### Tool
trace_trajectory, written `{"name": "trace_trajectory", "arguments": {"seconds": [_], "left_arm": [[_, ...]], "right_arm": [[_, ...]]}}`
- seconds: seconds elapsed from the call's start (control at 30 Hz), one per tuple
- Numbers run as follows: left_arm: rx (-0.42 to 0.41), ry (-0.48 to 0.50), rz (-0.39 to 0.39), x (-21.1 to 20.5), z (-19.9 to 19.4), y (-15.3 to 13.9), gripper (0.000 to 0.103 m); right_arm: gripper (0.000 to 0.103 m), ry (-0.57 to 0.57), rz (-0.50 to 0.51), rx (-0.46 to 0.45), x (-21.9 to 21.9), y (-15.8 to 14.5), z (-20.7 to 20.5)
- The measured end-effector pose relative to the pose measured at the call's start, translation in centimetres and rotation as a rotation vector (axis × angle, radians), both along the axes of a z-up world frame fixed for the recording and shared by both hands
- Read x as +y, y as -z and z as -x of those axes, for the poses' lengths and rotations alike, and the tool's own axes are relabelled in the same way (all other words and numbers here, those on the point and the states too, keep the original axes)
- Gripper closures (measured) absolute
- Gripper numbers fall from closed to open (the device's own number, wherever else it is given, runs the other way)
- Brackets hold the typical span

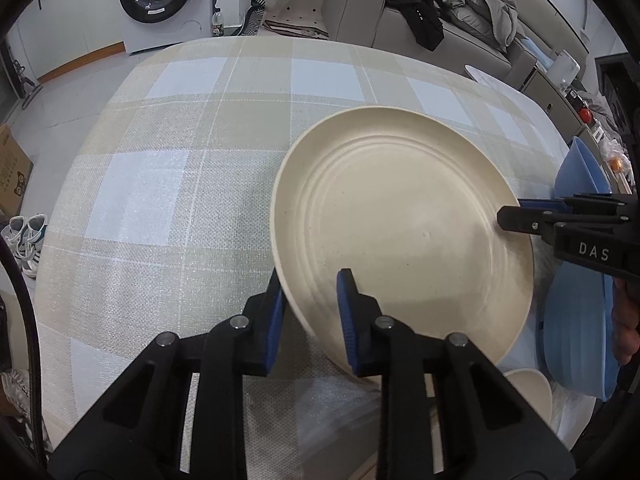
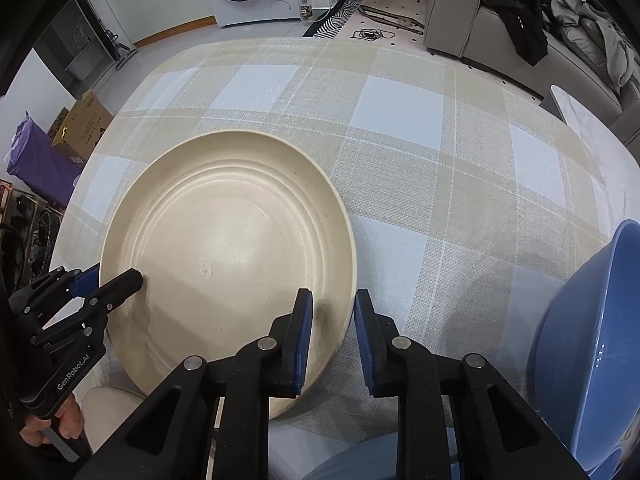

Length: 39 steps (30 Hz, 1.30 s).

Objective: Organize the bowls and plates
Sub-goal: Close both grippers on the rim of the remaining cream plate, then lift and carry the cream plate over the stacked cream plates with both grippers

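A large cream plate (image 1: 400, 220) with ridged rings sits over the checked tablecloth, gripped at two opposite edges. My left gripper (image 1: 312, 312) is shut on its near-left rim, one blue pad inside the plate and one under its outer wall. From the right, my right gripper (image 1: 514, 210) clamps the opposite rim. In the right wrist view the same plate (image 2: 224, 264) fills the left half. There my right gripper (image 2: 334, 332) pinches its near-right rim and my left gripper (image 2: 116, 276) bites the left edge.
A blue bowl (image 2: 592, 340) stands close at the right, with a blue plate (image 1: 576, 320) beside it. A cream bowl (image 1: 528, 392) lies near the table's front edge. The tablecloth (image 1: 180, 160) stretches to the far edge. A sofa, washing machine and boxes stand beyond.
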<state>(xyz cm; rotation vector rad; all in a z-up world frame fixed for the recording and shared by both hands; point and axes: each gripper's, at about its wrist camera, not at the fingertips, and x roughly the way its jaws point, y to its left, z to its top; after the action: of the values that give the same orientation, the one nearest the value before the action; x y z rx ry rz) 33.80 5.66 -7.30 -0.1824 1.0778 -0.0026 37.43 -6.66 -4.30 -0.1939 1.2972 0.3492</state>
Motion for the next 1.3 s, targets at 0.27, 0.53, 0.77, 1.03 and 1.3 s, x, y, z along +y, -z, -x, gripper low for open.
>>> {"name": "trace_trajectory", "arguments": {"seconds": [0.27,0.53,0.77,1.03,1.3], "left_arm": [[-0.029,-0.006,-0.001,-0.1,0.4,-1.2,0.081],[-0.065,-0.010,-0.015,-0.1,1.5,-3.3,0.081],[-0.105,-0.013,-0.021,0.1,3.4,-5.5,0.081],[-0.148,-0.012,-0.028,-0.1,6.5,-8.1,0.081],[-0.179,-0.008,-0.035,-0.6,9.8,-9.8,0.081]], "right_arm": [[0.081,0.001,-0.022,-0.033,-0.3,-1.0,0.3],[0.081,-0.010,-0.032,-0.078,-0.4,-2.8,1.3],[0.081,-0.015,-0.053,-0.120,-0.3,-4.9,2.9],[0.081,-0.017,-0.069,-0.162,-0.4,-7.1,5.4],[0.081,-0.012,-0.104,-0.206,-1.0,-8.8,8.7]]}}
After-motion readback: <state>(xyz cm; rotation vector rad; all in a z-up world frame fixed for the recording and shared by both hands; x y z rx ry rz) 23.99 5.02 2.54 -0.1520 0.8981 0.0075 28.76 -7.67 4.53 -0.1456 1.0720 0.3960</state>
